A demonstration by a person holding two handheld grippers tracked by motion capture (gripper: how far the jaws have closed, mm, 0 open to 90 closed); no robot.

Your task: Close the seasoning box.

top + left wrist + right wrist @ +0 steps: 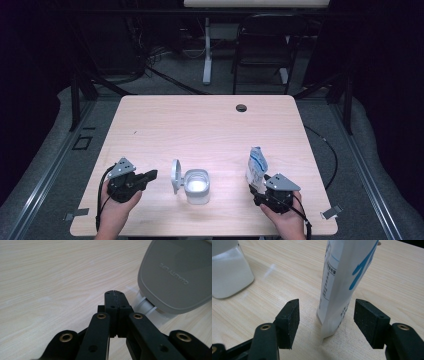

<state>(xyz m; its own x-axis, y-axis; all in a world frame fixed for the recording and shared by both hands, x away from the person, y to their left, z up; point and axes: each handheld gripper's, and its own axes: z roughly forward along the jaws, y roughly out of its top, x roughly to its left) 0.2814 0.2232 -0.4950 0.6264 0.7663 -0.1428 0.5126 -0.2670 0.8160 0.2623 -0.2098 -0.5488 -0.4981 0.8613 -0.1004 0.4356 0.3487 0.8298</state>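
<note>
A white box (pixel 197 186) stands open at the table's front centre, its grey lid (pixel 175 176) swung up on its left side. In the left gripper view that lid (pixel 175 275) fills the upper right. My left gripper (pixel 151 175) is shut with nothing in it, its tips (pixel 114 295) just short of the lid's hinge. A white pouch with blue print (pixel 256 170) stands upright at the front right. My right gripper (pixel 326 317) is open, one jaw on each side of the pouch (pixel 342 282), neither pad touching it.
The wooden table (pixel 200 125) has a round cable hole (pixel 241 107) near its far edge. A chair (pixel 262 45) and a desk leg (pixel 207 50) stand on the floor beyond. The box's corner (pixel 229 272) shows at the upper left in the right gripper view.
</note>
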